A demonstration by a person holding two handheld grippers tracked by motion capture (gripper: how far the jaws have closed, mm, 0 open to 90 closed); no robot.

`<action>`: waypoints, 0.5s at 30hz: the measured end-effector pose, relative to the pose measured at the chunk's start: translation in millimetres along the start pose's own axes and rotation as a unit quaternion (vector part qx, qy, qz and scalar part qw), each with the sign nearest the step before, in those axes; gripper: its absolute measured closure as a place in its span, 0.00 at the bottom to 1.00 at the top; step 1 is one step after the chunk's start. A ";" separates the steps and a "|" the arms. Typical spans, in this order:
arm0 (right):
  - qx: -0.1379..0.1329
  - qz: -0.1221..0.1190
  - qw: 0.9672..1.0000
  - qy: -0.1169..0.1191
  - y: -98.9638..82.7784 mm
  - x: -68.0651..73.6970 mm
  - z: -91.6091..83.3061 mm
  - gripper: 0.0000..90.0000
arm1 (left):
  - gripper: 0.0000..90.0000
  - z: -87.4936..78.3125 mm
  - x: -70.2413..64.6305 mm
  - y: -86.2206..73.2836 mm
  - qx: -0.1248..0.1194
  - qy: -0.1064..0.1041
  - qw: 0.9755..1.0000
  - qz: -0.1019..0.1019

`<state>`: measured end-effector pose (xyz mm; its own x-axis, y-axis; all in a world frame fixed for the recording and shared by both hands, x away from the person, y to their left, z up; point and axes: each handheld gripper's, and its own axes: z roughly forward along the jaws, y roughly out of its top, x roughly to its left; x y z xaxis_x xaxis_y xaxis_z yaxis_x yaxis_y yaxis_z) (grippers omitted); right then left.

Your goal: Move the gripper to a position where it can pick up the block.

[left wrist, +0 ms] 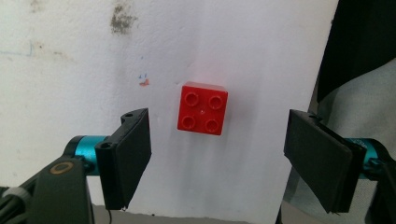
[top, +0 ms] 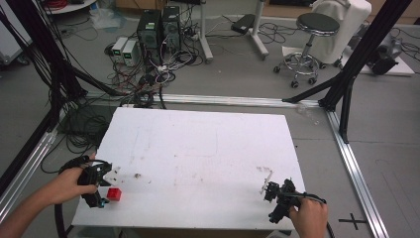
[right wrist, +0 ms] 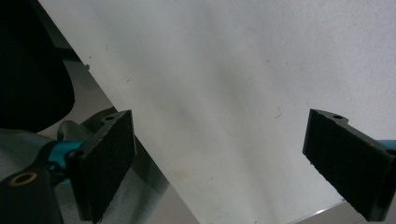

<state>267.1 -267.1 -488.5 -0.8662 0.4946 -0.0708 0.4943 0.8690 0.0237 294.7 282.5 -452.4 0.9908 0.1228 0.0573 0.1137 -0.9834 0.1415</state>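
Right now my left gripper (left wrist: 217,161) is spread wide, with nothing between its two black jaws yet. Just past them sits the small red plastic building brick with four round studs on top (left wrist: 202,108) — flat on the white foam-board table top (left wrist: 70,84), studs up, close to the near left corner. From the high view the brick (top: 114,194) is just beside my left gripper (top: 101,184), near the table's front edge.

I think the brick is light and hard. It will not squash, but its sides look smooth, so it could slip or pop out if I pinch it crooked. The best place to hold it looks to be the two flat side walls, one jaw on each, low down and not on the studs.

My right gripper (right wrist: 217,161) is also wide apart and holds nothing — it hangs over bare white table by the near right corner (top: 277,193), well apart from the brick.

Farther off, past the table, are a black round stool (top: 317,24) and tangled cables (top: 148,74) on the grey floor.
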 end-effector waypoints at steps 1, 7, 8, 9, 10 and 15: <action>0.000 -0.001 1.000 -0.001 0.0 0.0 -0.2 0.10 | 0.26 -0.6 1.1 0.7 -0.002 -0.003 1.000 0.009; -0.003 -0.001 1.000 -0.001 -0.6 -0.2 -1.2 0.10 | 0.26 1.0 4.7 2.5 0.001 -0.009 0.999 0.039; -0.003 0.000 1.000 0.000 -0.8 -0.2 -1.4 0.10 | 0.26 1.0 4.7 2.5 0.001 -0.009 0.999 0.039; -0.004 -0.001 1.000 -0.001 -1.1 -0.7 -1.4 0.10 | 0.26 2.1 4.8 2.5 0.001 -0.010 0.999 0.039; -0.005 0.000 1.000 -0.001 -1.4 -0.6 -1.3 0.10 | 0.26 4.0 6.1 2.7 0.005 -0.014 0.999 0.047; -0.004 -0.001 1.000 -0.001 -1.2 -0.5 -1.7 0.10 | 0.26 8.9 8.1 2.9 0.013 -0.016 0.998 0.054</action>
<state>266.9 -268.3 -486.8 -0.8669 0.4931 -0.0726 0.4921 0.8699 0.0320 303.7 279.4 -460.3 0.9992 0.0111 0.0393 0.0067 -0.9938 0.1113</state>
